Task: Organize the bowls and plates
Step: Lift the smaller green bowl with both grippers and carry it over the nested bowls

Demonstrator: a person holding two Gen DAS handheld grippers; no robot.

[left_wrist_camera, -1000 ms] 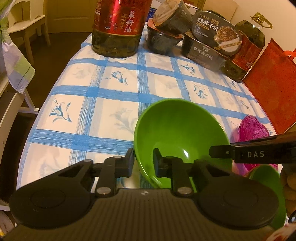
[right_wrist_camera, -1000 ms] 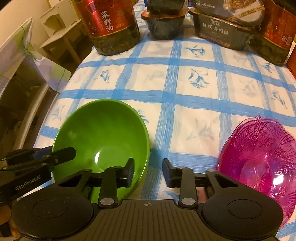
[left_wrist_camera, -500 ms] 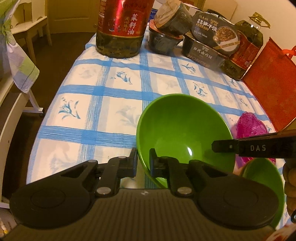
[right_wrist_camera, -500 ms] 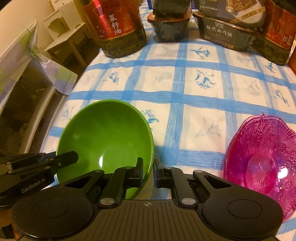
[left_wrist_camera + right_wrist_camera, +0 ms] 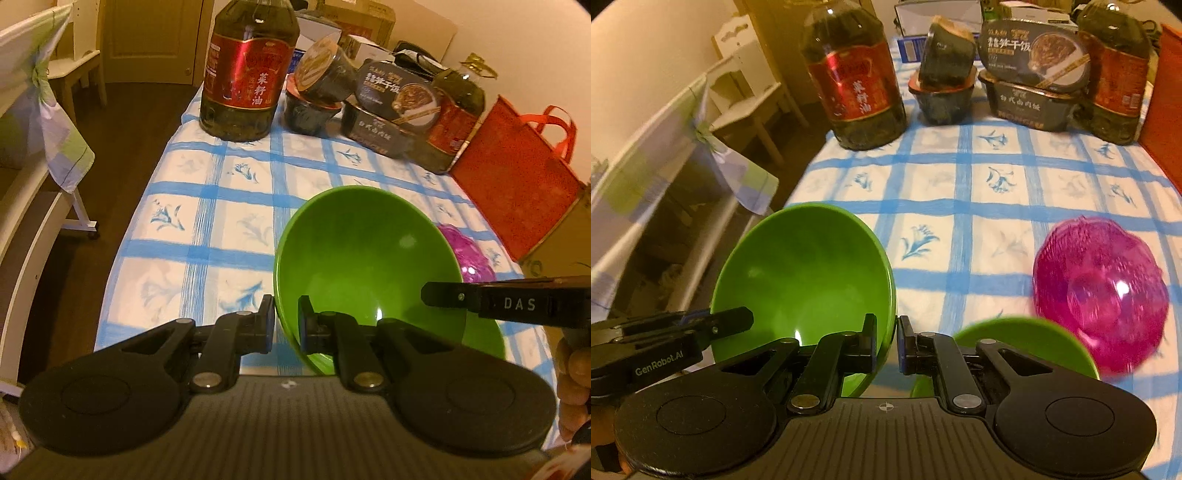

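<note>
Both grippers are pinched tight on the rim of the big green bowl (image 5: 365, 258). The left gripper (image 5: 286, 326) has the rim on the bowl's left side, one finger inside & one outside. The right gripper (image 5: 886, 341) has the rim on the other side, same way. The bowl looks up off the blue check cloth (image 5: 207, 221), tipped a bit, held by its 2 edges.

A small green bowl (image 5: 1027, 339) sits low, just right of the right gripper. A pink dish (image 5: 1100, 291) sits a bit past it on the cloth, blurry. The oil bottle (image 5: 247, 70) & food boxes (image 5: 391, 107) are at the far end, well apart.

My guess: this step is carrying the big bowl to stack w/ the others. Which goes where, can't tell yet.

To do it well:
- Move both hands together, same speed. If one pulls away, the rim slips out.
- Keep the pinch tight. The bowl looks smooth & slick, so a thin rim grip can slide.
- Keep it flat-ish, don't tip more.
- Stay high enough to clear the small bowl & the pink dish.
- Set it down soft, then let go w/ both.
</note>
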